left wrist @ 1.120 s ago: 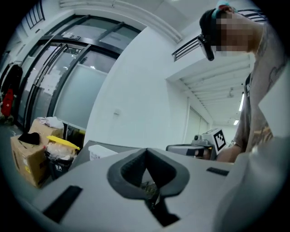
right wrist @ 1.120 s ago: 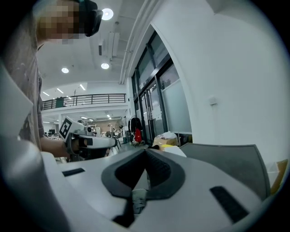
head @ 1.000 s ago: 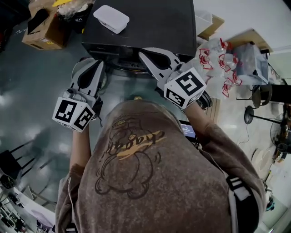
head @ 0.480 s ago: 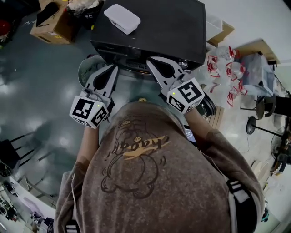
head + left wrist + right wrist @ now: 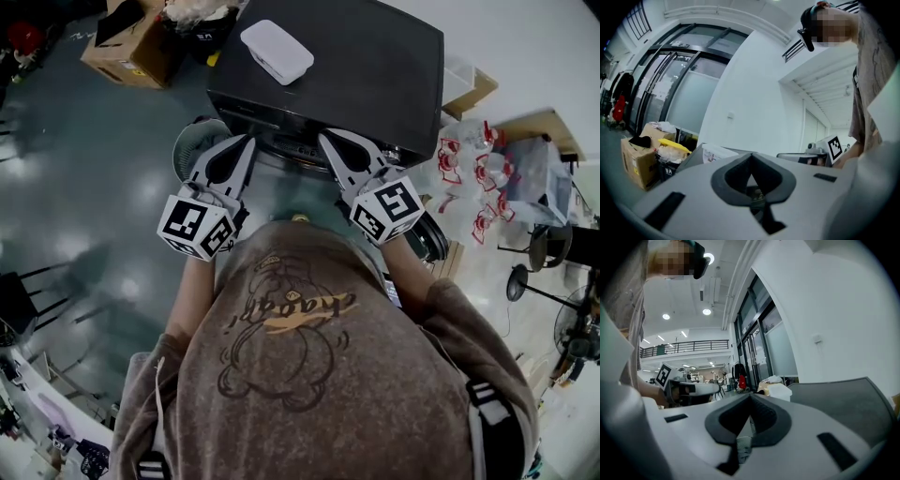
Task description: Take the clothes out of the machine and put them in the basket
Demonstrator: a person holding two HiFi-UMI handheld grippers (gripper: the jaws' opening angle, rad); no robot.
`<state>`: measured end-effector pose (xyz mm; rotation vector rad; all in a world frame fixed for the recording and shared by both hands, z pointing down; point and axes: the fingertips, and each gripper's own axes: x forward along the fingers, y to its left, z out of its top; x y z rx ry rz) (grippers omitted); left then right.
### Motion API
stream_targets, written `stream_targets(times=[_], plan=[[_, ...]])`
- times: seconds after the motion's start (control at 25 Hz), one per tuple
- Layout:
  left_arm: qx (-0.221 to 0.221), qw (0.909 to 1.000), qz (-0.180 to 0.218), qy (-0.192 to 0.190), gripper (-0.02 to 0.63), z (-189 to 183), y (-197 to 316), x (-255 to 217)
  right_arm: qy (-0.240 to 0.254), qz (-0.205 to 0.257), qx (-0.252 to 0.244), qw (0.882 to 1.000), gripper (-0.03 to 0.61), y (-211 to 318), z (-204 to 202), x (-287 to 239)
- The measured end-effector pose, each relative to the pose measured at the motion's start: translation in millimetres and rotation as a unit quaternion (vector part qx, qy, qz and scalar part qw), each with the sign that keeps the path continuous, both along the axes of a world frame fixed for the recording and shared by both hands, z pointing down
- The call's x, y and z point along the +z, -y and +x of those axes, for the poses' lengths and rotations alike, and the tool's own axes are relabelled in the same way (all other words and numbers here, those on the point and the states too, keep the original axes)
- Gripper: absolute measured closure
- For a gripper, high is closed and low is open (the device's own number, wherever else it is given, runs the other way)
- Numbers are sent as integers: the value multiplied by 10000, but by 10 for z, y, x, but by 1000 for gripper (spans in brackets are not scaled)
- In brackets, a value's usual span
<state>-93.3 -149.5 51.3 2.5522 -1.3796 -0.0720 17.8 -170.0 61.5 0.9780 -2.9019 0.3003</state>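
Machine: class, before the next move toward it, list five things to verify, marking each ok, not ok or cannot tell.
1. Left gripper opened for a grab: not ok, jaws together, nothing between them.
2. Right gripper opened: not ok, jaws together, empty.
3. Both grippers aimed at the machine: ok, in the head view.
4. Basket close by: ok, on the floor at the machine's left corner in that view.
5. Machine door open: cannot tell, its front is hidden.

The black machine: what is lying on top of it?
One flat white box lies on the machine's top, toward its left side in the head view. The machine's front and inside cannot be seen from above.
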Motion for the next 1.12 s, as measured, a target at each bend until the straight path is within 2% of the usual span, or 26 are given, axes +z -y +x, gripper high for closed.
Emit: stream_targets(times=[0.2, 0.76, 1.12], plan=[[-166, 9999, -18, -45, 606, -49, 61, -33, -11, 40, -63, 10000, 581, 33, 11, -30], [-237, 9997, -56, 58, 604, -35, 136, -13, -114, 137, -205, 9996, 581, 105, -38, -90], [-254, 9995, -183, -94, 606, -35, 111, 11, -189, 94, -234, 9995, 581, 127, 10, -79]])
